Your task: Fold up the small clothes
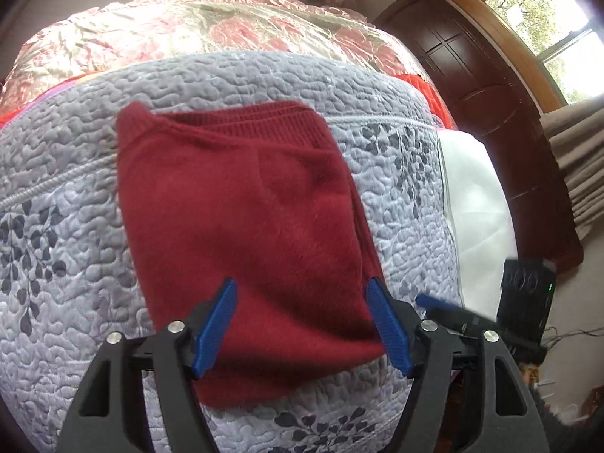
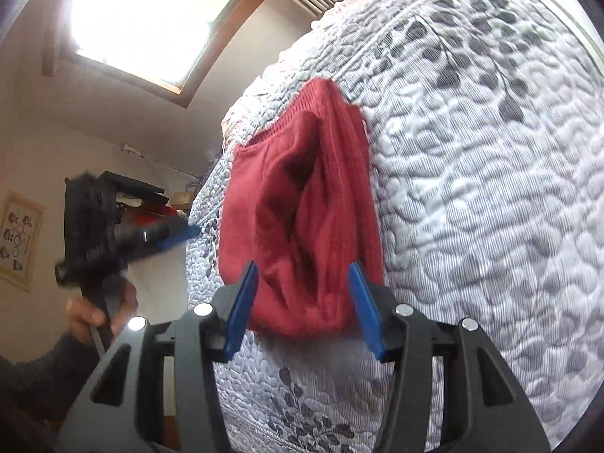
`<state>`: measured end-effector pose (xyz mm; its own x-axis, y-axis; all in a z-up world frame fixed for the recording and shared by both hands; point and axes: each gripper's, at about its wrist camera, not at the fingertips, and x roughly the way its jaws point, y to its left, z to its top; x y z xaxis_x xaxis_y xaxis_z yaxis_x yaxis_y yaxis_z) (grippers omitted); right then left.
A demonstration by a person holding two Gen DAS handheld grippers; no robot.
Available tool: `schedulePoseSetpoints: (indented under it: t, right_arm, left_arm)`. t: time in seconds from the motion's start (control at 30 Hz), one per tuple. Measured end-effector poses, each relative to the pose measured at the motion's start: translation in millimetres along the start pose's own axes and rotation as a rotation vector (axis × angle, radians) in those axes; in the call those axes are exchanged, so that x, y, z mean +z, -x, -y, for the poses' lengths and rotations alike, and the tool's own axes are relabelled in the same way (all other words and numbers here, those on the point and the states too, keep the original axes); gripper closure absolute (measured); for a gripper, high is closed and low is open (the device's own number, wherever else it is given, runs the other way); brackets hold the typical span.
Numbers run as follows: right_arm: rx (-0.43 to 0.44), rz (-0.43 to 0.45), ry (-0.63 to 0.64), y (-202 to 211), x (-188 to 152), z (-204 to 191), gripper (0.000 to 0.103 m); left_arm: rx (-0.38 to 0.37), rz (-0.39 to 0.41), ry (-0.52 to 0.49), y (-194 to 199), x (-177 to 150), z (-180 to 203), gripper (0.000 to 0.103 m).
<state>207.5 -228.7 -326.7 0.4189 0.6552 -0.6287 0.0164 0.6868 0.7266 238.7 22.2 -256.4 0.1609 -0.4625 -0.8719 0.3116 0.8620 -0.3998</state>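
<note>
A dark red knitted garment [image 1: 241, 226] lies folded into a compact rectangle on a grey-lilac quilted bedspread [image 1: 75, 245] printed with dark leaf sprigs. Its ribbed hem runs along the far edge, and layered folds show down its right side. The bedspread covers a bed; beyond it a pink floral satin cover [image 1: 196, 34] is spread across the far part.

The left hand-held gripper [image 1: 302, 324] hovers just above the near end of the garment, its blue pads [image 1: 215, 336] spread wide apart and gripping nothing. In the right wrist view, the right hand-held gripper [image 2: 302, 302] is likewise released, its blue pads [image 2: 241, 309] splayed to either side of the garment's near edge (whether they touch the knit cannot be told).

Also in the right wrist view, the left gripper appears at the left, blurred, held by a person's hand [image 2: 98, 305] with a dark sleeve below it. A dark wooden cabinet [image 1: 487, 120] and a wood-framed window [image 1: 547, 26] stand to the right of the bed, with a white sheet [image 1: 475, 219] showing at the bed's right edge.
</note>
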Motion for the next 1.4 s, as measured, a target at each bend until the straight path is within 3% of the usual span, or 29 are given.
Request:
schedulePoseSetpoints:
  t: [0.1, 0.2, 0.27, 0.33, 0.4, 0.43, 0.47, 0.6, 0.7, 0.83, 0.9, 0.93, 0.97, 1.1, 1.2, 1.23, 1.3, 1.33, 1.4]
  right_arm:
    - [0.051, -0.021, -0.01, -22.1, 43.2, 3.5, 0.053]
    - [0.164, -0.09, -0.141, -58.8, 78.2, 22.1, 0.053]
    - [0.22, -0.125, -0.208, -79.5, 93.6, 33.2, 0.044]
    - [0.243, -0.167, -0.232, -100.1, 103.7, 37.1, 0.044]
    - [0.248, -0.2, -0.238, -114.4, 109.2, 36.4, 0.057]
    - [0.239, -0.207, -0.218, -119.3, 112.1, 35.9, 0.089]
    - [0.209, -0.197, -0.188, -119.4, 114.4, 34.9, 0.095]
    - [0.172, -0.082, -0.151, -88.5, 121.4, 40.5, 0.096]
    - [0.089, -0.077, -0.187, -91.3, 122.7, 64.1, 0.096]
    - [0.083, -0.111, -0.151, -106.5, 120.8, 62.1, 0.091]
    - [0.103, -0.115, -0.17, -102.0, 121.1, 54.2, 0.076]
    - [0.117, -0.109, -0.17, -95.3, 120.1, 49.2, 0.061]
    - [0.108, -0.106, -0.144, -87.6, 117.7, 41.7, 0.056]
    - [0.06, -0.18, -0.079, -63.0, 87.5, 18.7, 0.049]
    - [0.044, -0.249, -0.051, -67.6, 57.1, 7.7, 0.045]
    - [0.039, -0.276, -0.044, -71.4, 48.5, 6.6, 0.046]
    - [-0.026, -0.326, -0.024, -85.3, 35.4, 11.2, 0.079]
    - [-0.029, -0.325, -0.037, -86.1, 33.4, 16.3, 0.088]
    - [-0.016, -0.289, -0.112, -75.6, 34.9, 38.9, 0.092]
  left_arm:
    - [0.039, 0.005, -0.093, -7.3, -27.4, 12.8, 0.032]
    - [0.063, 0.02, -0.166, -20.3, -39.9, 32.2, 0.032]
    - [0.076, 0.011, -0.214, -33.0, -42.8, 46.4, 0.032]
    - [0.07, -0.003, -0.235, -46.3, -43.9, 56.0, 0.032]
    - [0.059, -0.017, -0.25, -58.0, -44.2, 64.2, 0.032]
    - [0.056, -0.021, -0.256, -62.0, -44.8, 66.6, 0.032]
    - [0.051, -0.028, -0.258, -66.8, -43.8, 67.9, 0.032]
    - [0.013, -0.052, -0.258, -75.5, -43.3, 72.5, 0.032]
    - [-0.009, -0.07, -0.275, -78.0, -49.6, 77.5, 0.032]
    - [-0.023, -0.075, -0.229, -78.8, -57.2, 71.4, 0.032]
    - [-0.017, -0.092, -0.199, -83.3, -57.9, 63.1, 0.032]
    - [-0.02, -0.107, -0.182, -86.9, -58.0, 58.5, 0.032]
    - [-0.024, -0.112, -0.171, -89.0, -58.1, 55.5, 0.032]
    - [-0.038, -0.109, -0.163, -88.2, -56.9, 52.7, 0.032]
    - [-0.049, -0.104, -0.165, -82.7, -58.2, 54.6, 0.032]
    - [-0.05, -0.103, -0.165, -80.8, -59.4, 54.9, 0.032]
    - [-0.05, -0.101, -0.167, -74.8, -60.9, 54.2, 0.032]
    - [-0.053, -0.1, -0.167, -70.7, -61.9, 53.8, 0.032]
    - [-0.055, -0.099, -0.168, -59.9, -64.0, 50.6, 0.032]
